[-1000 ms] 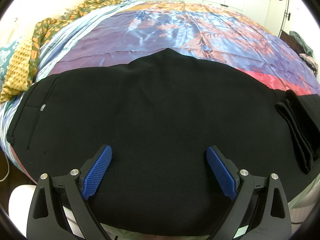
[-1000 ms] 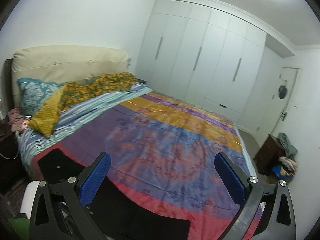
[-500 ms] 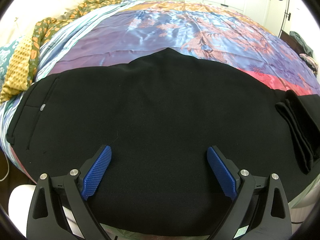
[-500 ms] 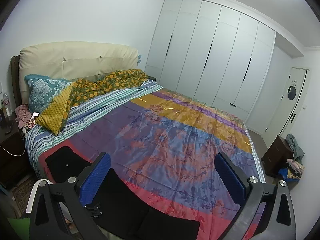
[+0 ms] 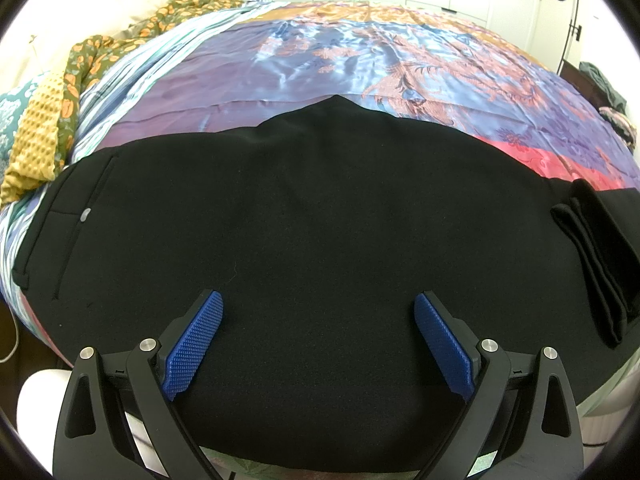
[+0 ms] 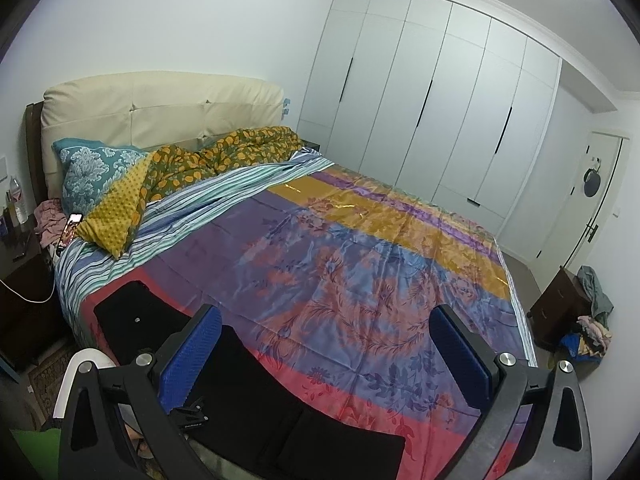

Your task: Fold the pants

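One big bed (image 6: 400,240) fills both views, covered w/ a shiny multicolour satin sheet (image 5: 360,64), and the black pants (image 5: 300,220) lie spread flat across its near edge, taking up the middle and lower part of the left wrist view; in the right wrist view they show only as a dark strip along the lower left. Fabric looks like soft, matte, mid-weight cloth w/ no stiffness, so it should drape and sag when lifted, and prob. slides easily on the slick sheet underneath — pinch thru both layers or it may slip apart. Best hold, I'd judge, is at the waistband end by the pocket and its small button (image 5: 85,214) at mid left of the frame, or the leg end at far right, where a folded-over bit (image 5: 596,256) already sits; edges are easier than the flat middle. Left gripper (image 5: 316,344) hovers low over the cloth w/ jaws spread wide, nothing pinched. Right gripper (image 6: 326,356) is raised, facing across the room, jaws likewise spread and empty. Vs. the earlier frames: left view is basically unchanged, while the right view has pulled back and tilted, showing more headboard (image 6: 160,104), pillow (image 6: 96,168) and wardrobe (image 6: 440,100).
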`<state>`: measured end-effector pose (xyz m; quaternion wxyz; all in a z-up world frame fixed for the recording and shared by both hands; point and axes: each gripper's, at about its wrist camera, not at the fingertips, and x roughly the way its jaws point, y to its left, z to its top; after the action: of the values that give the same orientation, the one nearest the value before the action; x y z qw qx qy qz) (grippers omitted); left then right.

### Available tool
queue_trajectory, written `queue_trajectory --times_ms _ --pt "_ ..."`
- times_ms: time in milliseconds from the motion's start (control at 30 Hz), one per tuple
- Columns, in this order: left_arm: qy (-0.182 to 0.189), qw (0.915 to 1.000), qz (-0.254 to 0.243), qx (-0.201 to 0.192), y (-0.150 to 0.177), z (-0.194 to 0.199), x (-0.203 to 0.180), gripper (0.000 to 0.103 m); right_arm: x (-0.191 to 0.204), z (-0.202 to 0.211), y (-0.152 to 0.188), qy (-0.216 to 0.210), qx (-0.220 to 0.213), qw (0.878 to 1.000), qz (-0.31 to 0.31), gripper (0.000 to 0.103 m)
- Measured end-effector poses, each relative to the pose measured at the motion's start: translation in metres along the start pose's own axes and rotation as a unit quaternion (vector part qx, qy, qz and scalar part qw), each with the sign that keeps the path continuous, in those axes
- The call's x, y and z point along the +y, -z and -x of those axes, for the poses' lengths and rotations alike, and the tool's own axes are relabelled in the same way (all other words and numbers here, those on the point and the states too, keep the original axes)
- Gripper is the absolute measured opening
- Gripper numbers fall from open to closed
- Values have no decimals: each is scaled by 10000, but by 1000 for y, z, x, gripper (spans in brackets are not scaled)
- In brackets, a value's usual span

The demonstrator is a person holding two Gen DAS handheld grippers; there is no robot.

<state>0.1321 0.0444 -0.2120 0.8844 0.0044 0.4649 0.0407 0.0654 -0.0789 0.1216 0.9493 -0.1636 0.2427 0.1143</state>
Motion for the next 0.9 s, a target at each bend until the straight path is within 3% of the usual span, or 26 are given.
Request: queue_trajectory --times_ms 167,233,300,467,600,700,767,867,900 --pt "107 9999 87 42 -1 7 4 97 -24 -6 28 -89 -45 9998 -197 103" --pt "517 9981 312 -73 0 24 9 96 -46 -11 60 151 -206 9988 -409 103" --pt "988 9939 447 -224 -1 41 8 95 -72 -26 113 696 -220 9948 -714 103" --pt "2380 9707 233 -236 -14 72 -40 88 -109 -94 257 1581 1082 9726 -1320 103" --pt "2954 9545 -400 5 -28 73 -98 66 -120 -94 312 1730 1188 9619 -1753 103" --pt "3026 9492 -831 246 -33 60 -136 57 -124 -88 331 1809 1128 9586 -1889 103" --pt "2879 9513 -1014 436 -35 48 -157 54 -130 -90 335 1775 1210 9552 -2038 103" --pt "2524 9580 -1053 869 -31 25 -177 53 -137 -84 336 1772 949 9533 -2253 103" --pt "2440 9595 -1034 958 -31 19 -179 41 -140 -82 337 1775 863 9526 -2314 103"
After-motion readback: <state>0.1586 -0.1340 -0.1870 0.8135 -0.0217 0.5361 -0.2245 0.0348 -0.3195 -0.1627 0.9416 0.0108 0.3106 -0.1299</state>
